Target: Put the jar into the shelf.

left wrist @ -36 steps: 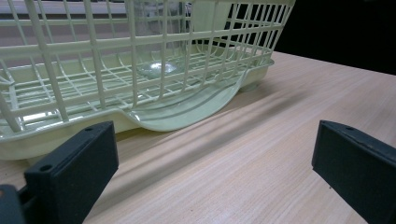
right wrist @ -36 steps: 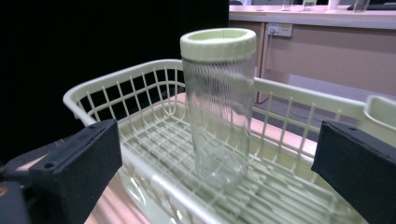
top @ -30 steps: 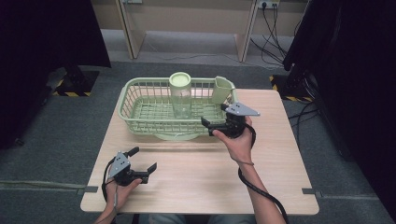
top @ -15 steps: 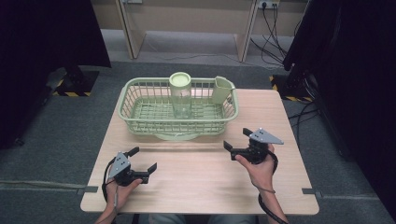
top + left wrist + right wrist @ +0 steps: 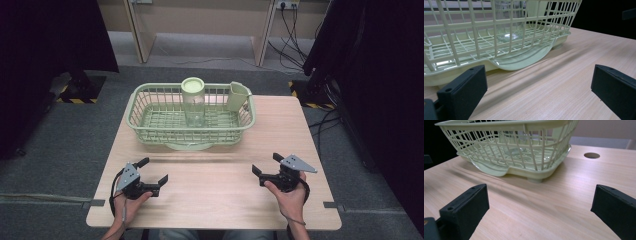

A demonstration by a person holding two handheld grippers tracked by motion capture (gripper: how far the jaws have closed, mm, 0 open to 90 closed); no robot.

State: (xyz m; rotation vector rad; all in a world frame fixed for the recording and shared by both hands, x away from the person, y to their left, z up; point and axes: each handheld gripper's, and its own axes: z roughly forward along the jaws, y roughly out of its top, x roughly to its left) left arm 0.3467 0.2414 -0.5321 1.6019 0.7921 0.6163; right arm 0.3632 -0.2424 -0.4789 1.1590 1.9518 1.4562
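1. standing upright inside pale green plastic wire basket (image 5: 150, 122): clear glass jar with green lid (image 5: 193, 102).
2. left gripper (image 5: 154, 171) near basket's front-left, jaws spread, empty.
3. right gripper (image 5: 267, 164) near basket's front-right, jaws spread, empty.

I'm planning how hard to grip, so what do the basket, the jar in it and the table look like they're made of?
Basket: pale green moulded plastic, seemingly, with a lattice wall and slight sheen. Jar: clear glass or hard plastic, see-through, with a green lid. Table: light wood-grain top, matte, likely laminate.

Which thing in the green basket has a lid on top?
The clear jar standing in the middle of the basket has a green lid. The cup at the right corner is open.
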